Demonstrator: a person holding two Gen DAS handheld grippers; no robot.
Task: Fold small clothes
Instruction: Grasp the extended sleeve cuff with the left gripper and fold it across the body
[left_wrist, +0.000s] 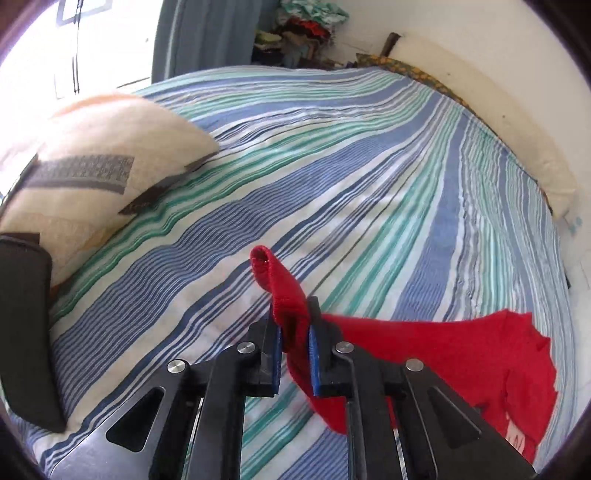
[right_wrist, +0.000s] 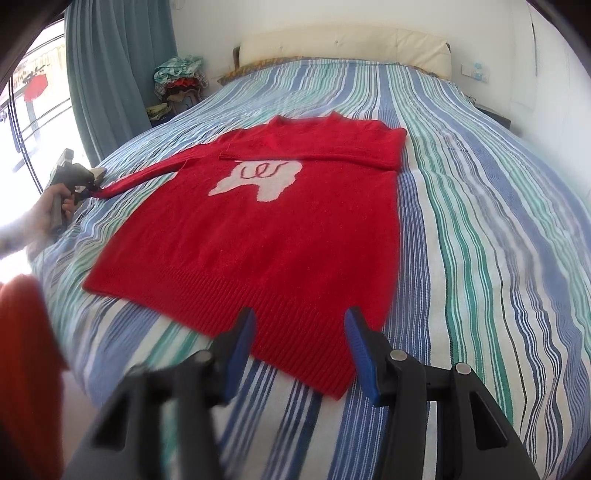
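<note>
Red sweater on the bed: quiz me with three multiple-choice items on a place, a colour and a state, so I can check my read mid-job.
1. Where does the red sweater lie?
A. on the striped bedspread
B. on the pillow
C. on the floor

2. What colour is the patch on its chest?
A. blue
B. pale, whitish
C. black

3. What state is the left hand-held gripper in?
A. open and empty
B. shut on the sleeve cuff
C. out of view

Answers:
1 A, it lies flat on the stripes.
2 B, pale shape with a red squiggle.
3 B, cuff pinched between its blue pads; the right hand-held gripper is open above the hem.
</note>
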